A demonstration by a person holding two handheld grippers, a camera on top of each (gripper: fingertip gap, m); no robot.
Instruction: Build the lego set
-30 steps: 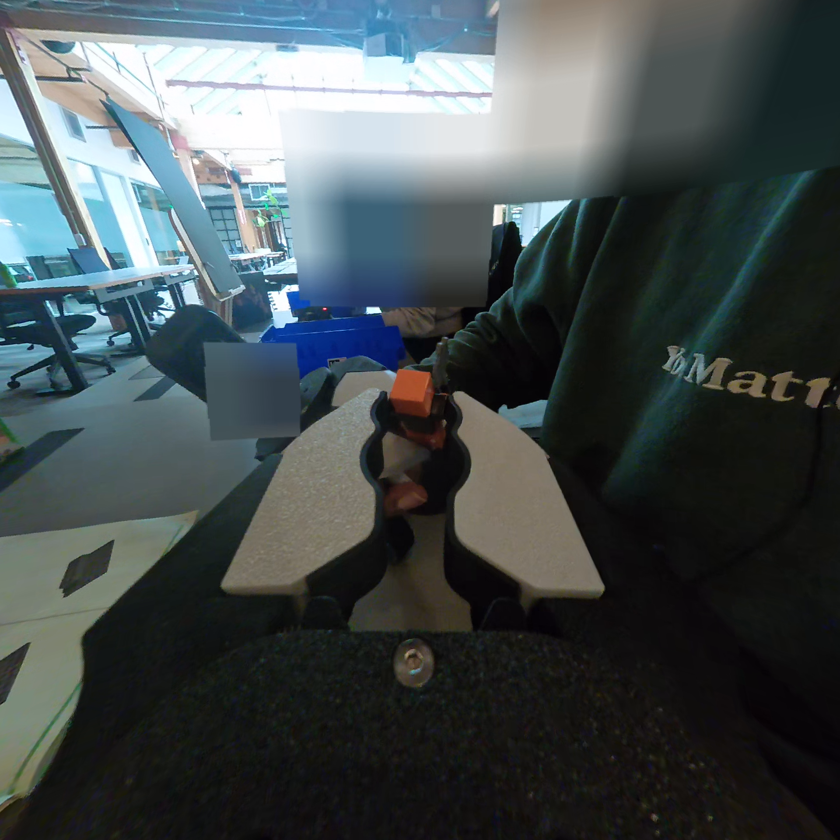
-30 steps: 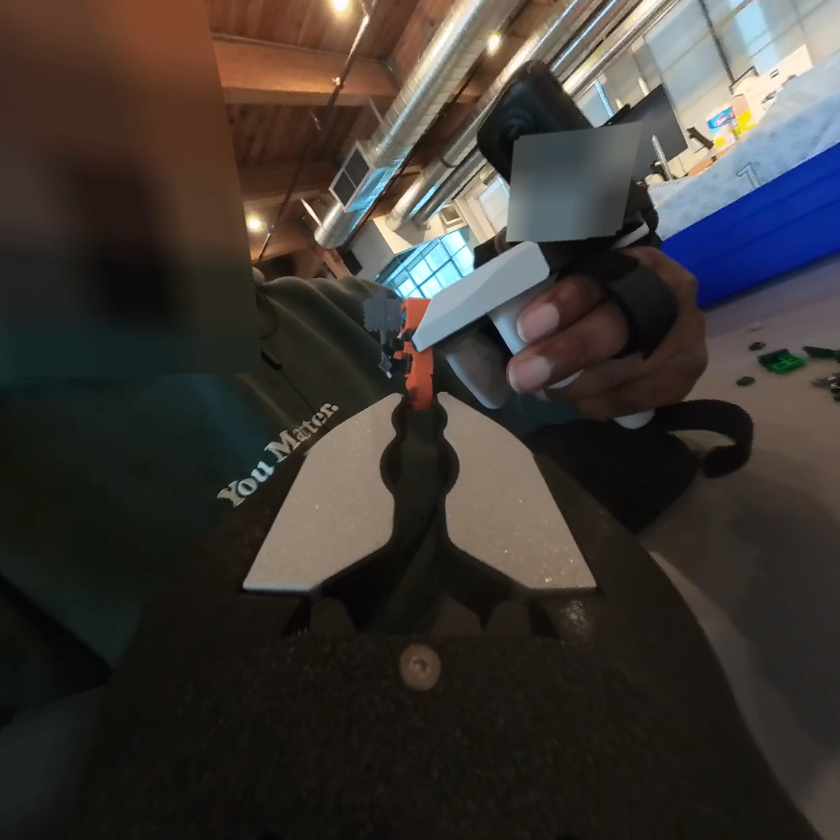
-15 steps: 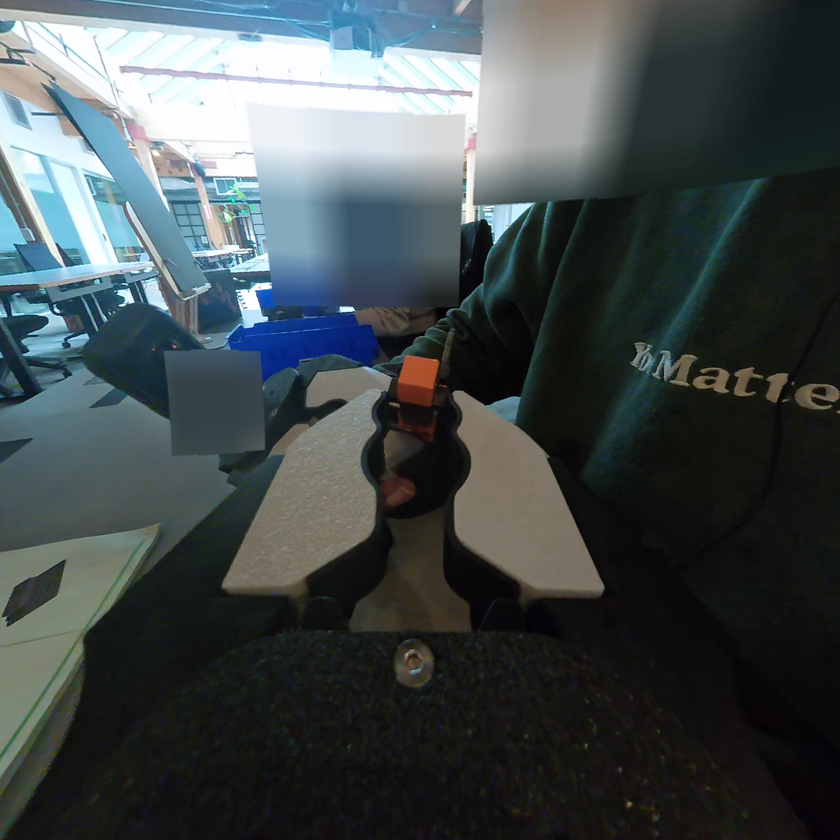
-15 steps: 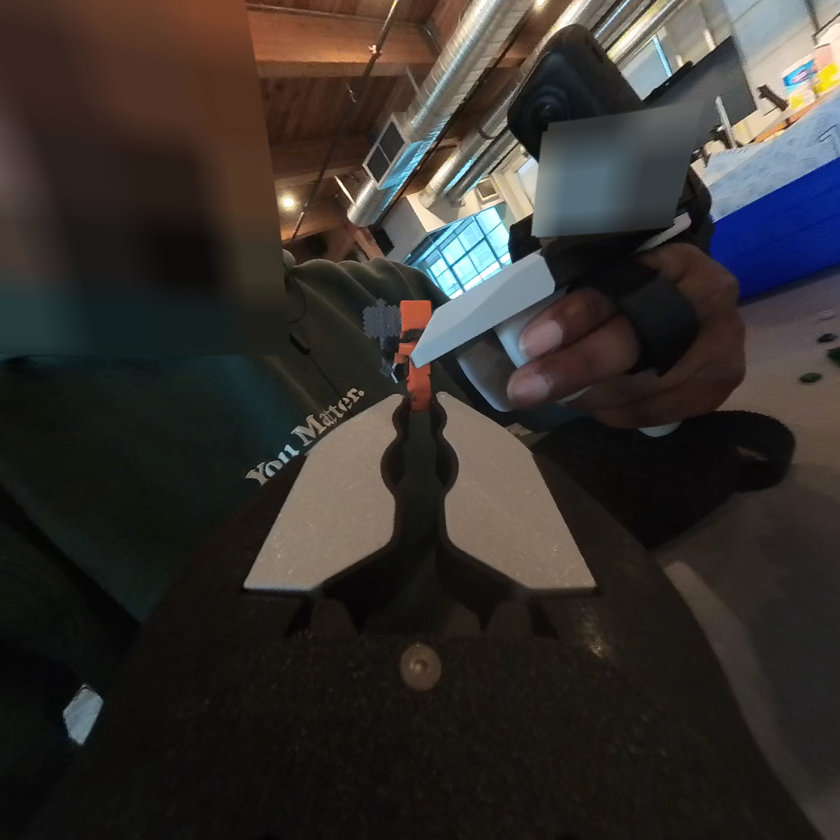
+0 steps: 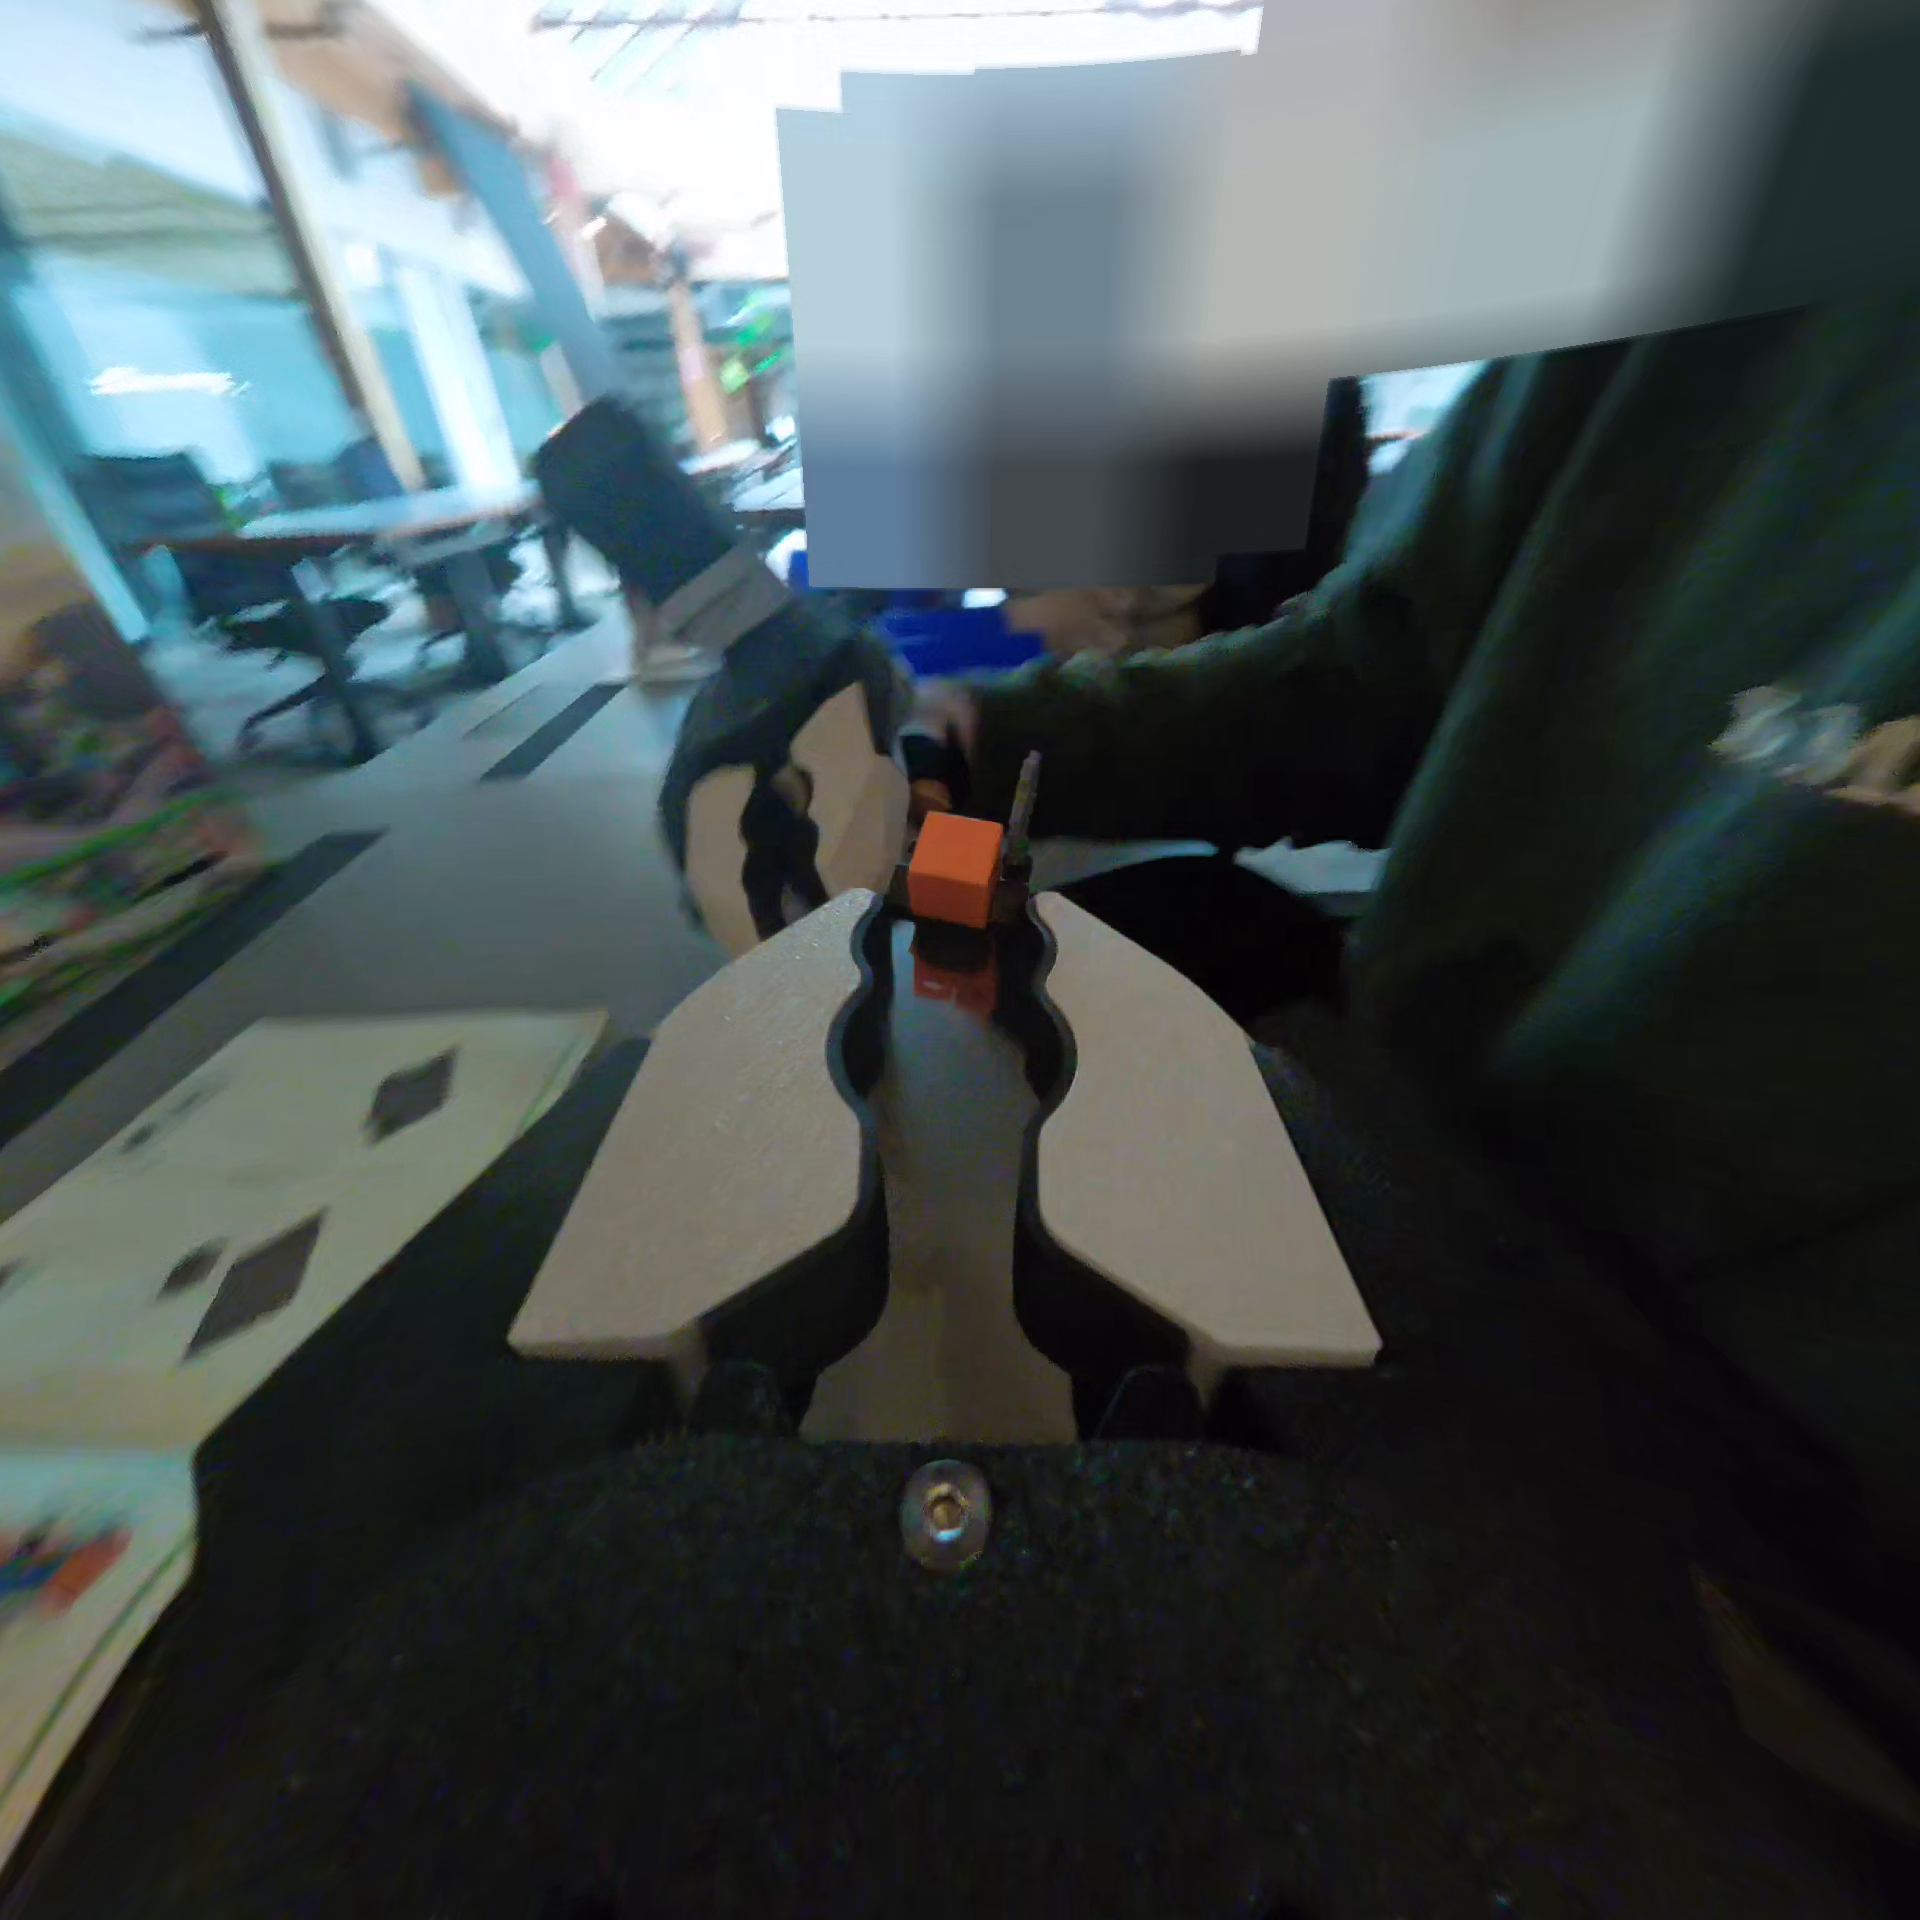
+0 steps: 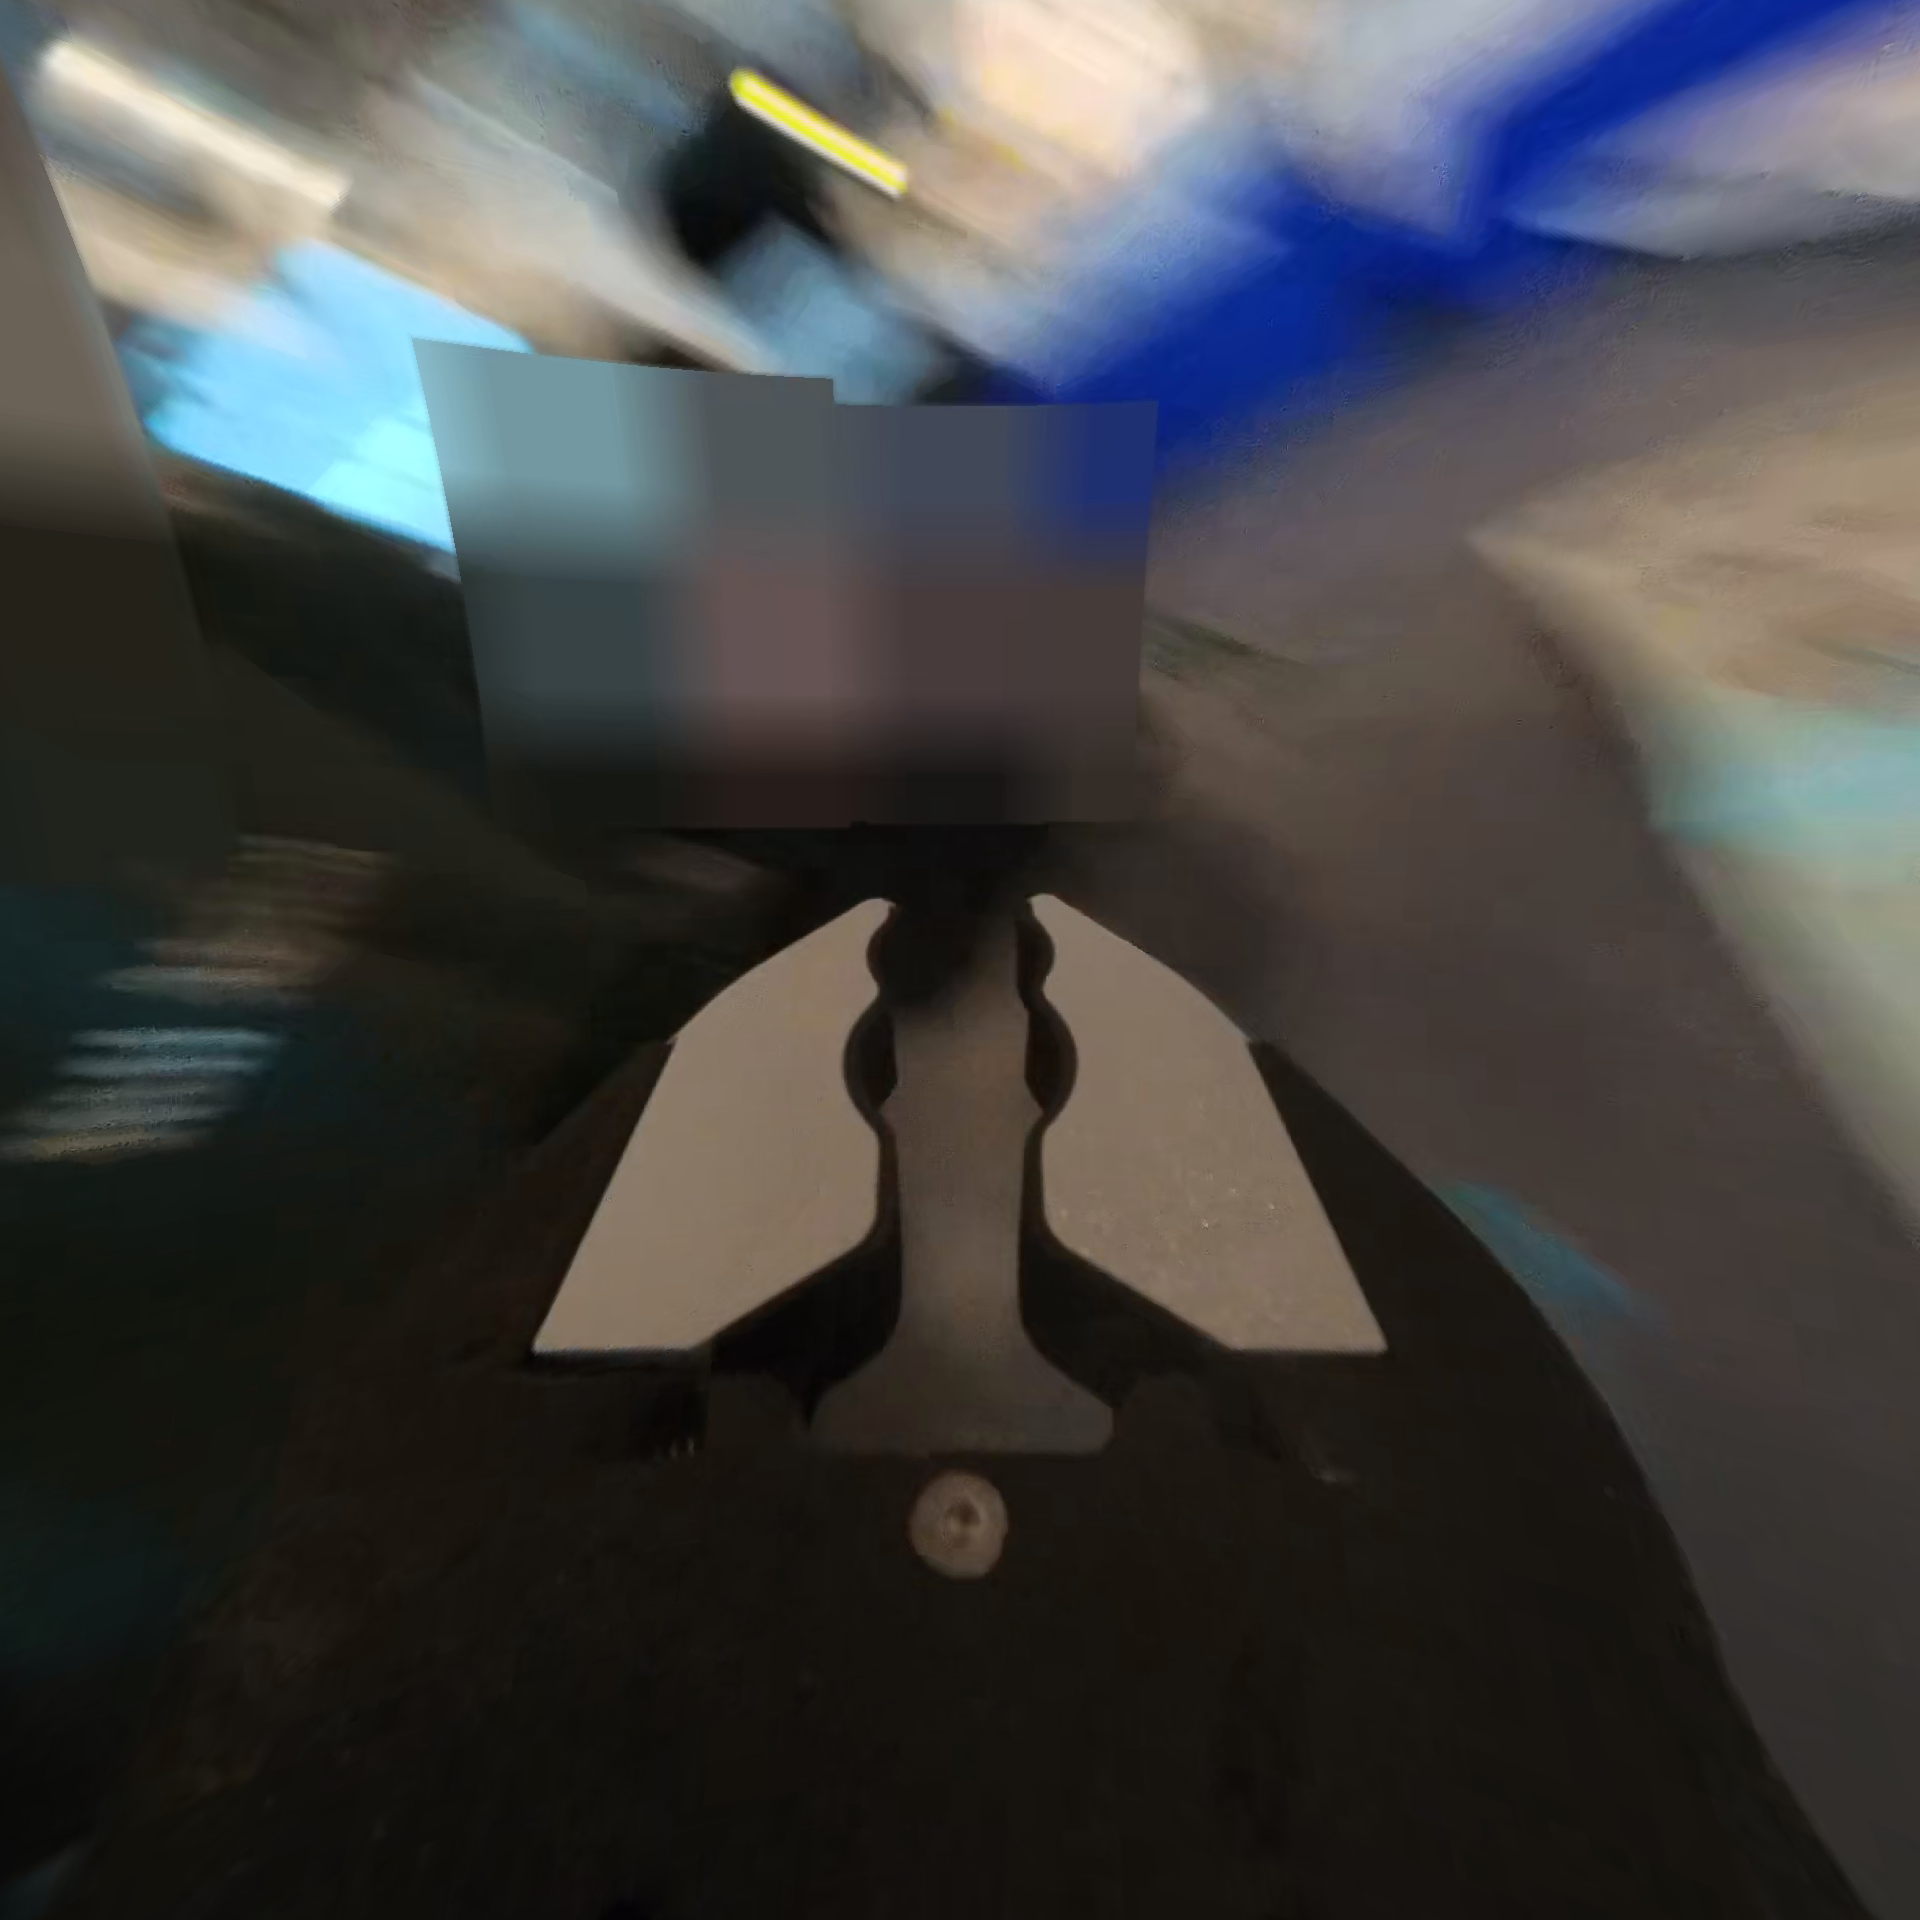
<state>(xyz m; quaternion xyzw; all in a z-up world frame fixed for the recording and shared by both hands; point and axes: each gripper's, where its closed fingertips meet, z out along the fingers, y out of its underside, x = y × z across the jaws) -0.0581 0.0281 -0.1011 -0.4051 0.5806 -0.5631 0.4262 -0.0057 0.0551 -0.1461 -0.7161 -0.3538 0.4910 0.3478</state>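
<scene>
My left gripper (image 5: 956,912) is shut on a small lego build (image 5: 954,881): an orange cube on dark pieces, with a thin grey stick (image 5: 1027,795) rising at its right. It is held in the air in front of a person in a dark green sweatshirt (image 5: 1610,831). My right gripper (image 6: 958,916) is open with nothing between its fingers; its view is heavily motion-blurred. It also shows in the left wrist view (image 5: 795,831), just behind and left of the build and apart from it.
An open instruction booklet (image 5: 260,1174) lies on the grey table at lower left. A blue bin (image 5: 940,639) stands behind the grippers and shows as a blue smear in the right wrist view (image 6: 1299,239). Office desks and chairs (image 5: 312,592) stand far left.
My right gripper has opened, let go of the orange build and swung away fast. My left gripper still holds the build and has turned a little towards the table.
</scene>
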